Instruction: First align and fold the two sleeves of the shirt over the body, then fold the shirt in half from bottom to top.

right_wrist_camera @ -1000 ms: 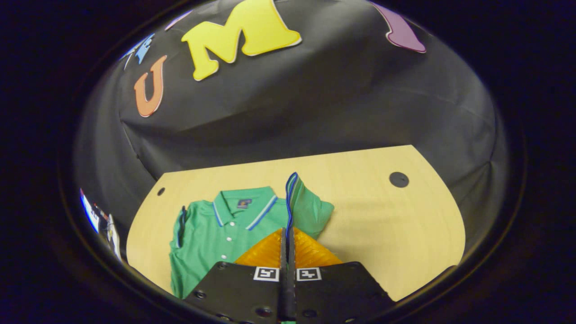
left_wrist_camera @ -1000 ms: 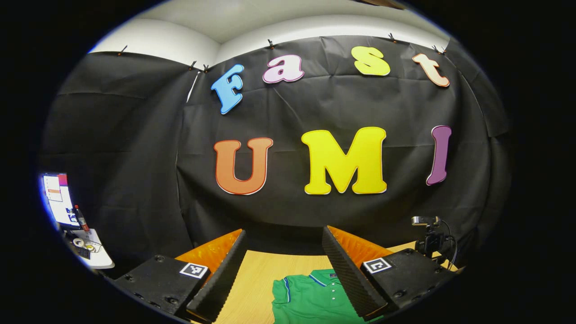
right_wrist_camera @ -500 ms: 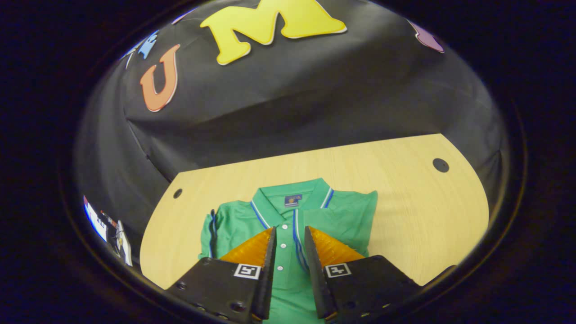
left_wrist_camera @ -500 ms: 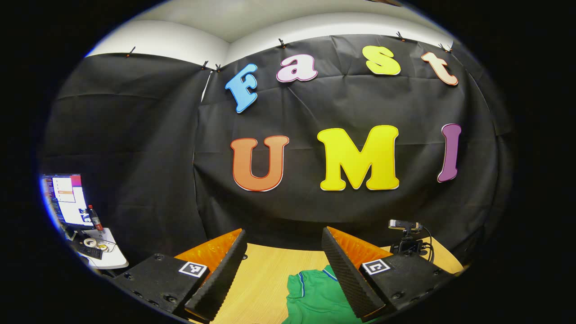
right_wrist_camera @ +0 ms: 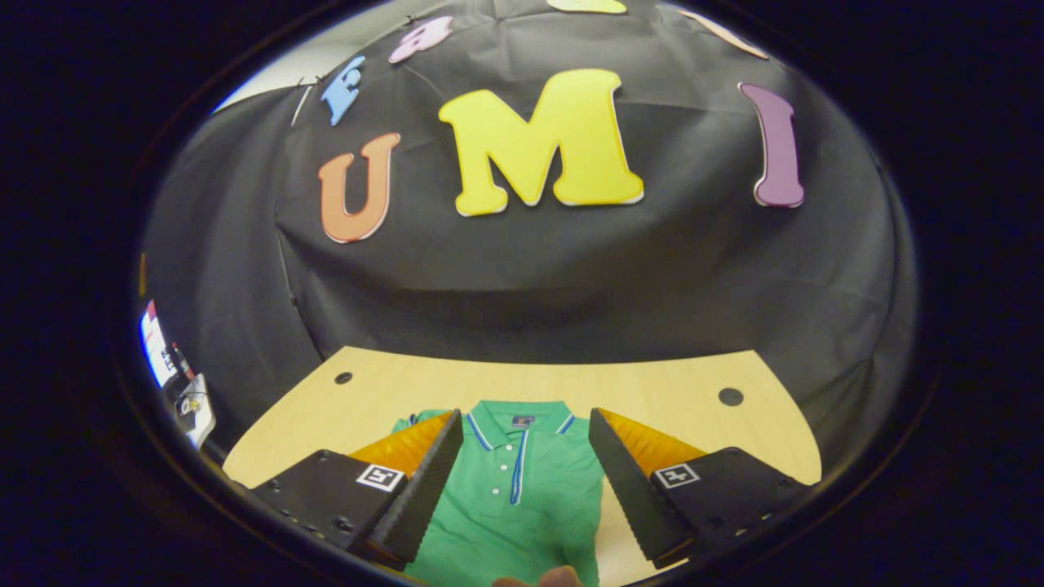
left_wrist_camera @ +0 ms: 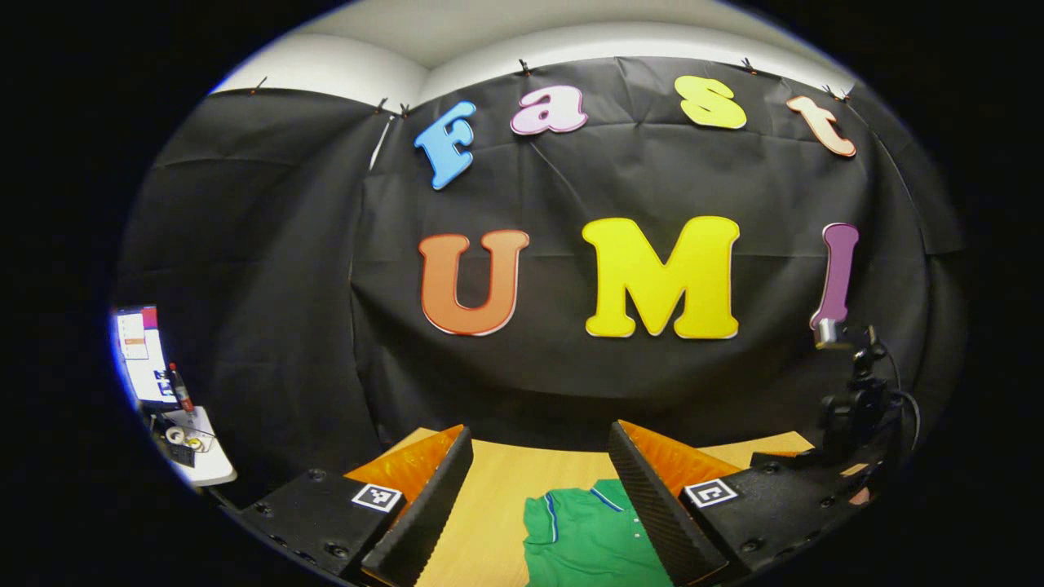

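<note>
A wooden table (right_wrist_camera: pixel 677 391) stands before black cloth; a monitor (left_wrist_camera: pixel 140 355) and small white side table (left_wrist_camera: pixel 204 461) sit far left.

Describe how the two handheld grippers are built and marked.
The left gripper and the right gripper look alike: black blocky bodies with screw holes, each side bearing a square black-and-white fiducial tag, and two wedge-shaped fingers with ribbed inner faces.

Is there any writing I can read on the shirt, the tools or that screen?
Shirt neck label: too small to read.
Tool tags: square patterns, no words.
Screen: blurred, unreadable.
</note>
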### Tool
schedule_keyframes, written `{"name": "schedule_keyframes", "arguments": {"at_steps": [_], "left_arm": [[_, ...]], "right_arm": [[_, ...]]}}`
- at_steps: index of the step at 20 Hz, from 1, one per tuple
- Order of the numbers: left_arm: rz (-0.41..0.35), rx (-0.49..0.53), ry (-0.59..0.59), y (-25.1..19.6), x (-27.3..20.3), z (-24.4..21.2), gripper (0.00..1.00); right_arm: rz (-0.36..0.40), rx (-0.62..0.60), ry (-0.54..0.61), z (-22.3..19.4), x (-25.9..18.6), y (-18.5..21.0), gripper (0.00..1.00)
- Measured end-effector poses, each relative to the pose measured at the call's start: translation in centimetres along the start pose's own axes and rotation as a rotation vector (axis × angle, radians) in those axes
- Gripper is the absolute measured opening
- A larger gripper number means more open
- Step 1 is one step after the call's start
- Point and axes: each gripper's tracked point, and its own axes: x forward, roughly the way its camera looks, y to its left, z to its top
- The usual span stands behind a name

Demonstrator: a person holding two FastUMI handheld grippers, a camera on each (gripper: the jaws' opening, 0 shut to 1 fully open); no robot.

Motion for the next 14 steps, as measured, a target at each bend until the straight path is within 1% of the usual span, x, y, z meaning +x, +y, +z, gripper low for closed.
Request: {"name": "schedule_keyframes", "arguments": {"at_steps": [3,5,7,9,11,12,13,14], "left_arm": [[-0.045,-0.026,0.153,-0.2,3.1,-5.2,1.00],[-0.081,-0.004,0.243,-0.7,5.5,-9.2,1.00],[-0.111,0.024,0.349,-1.2,8.1,-13.5,1.00],[-0.128,0.013,0.442,-1.4,10.9,-17.3,1.00],[-0.102,0.028,0.549,-0.6,13.0,-21.7,1.00],[-0.095,0.038,0.595,-0.4,14.0,-23.9,1.00],[-0.089,0.046,0.633,-0.4,15.0,-25.8,1.00],[-0.086,0.057,0.667,-0.2,15.7,-27.3,1.00]], "right_arm": [[-0.002,-0.016,-0.021,0.6,-4.3,0.0,0.96],[0.005,0.025,-0.004,0.1,-6.8,0.1,0.96],[-0.034,0.034,0.006,-0.6,-8.6,-1.2,0.96],[-0.094,0.021,-0.002,-0.9,-10.0,-3.1,0.96],[-0.142,0.029,0.003,-1.2,-11.2,-4.6,0.96],[-0.163,0.038,0.018,-1.6,-11.6,-5.5,0.91],[-0.183,0.048,0.029,-1.9,-11.9,-6.4,0.96],[-0.204,0.058,0.037,-2.1,-12.0,-7.2,0.96]]}}
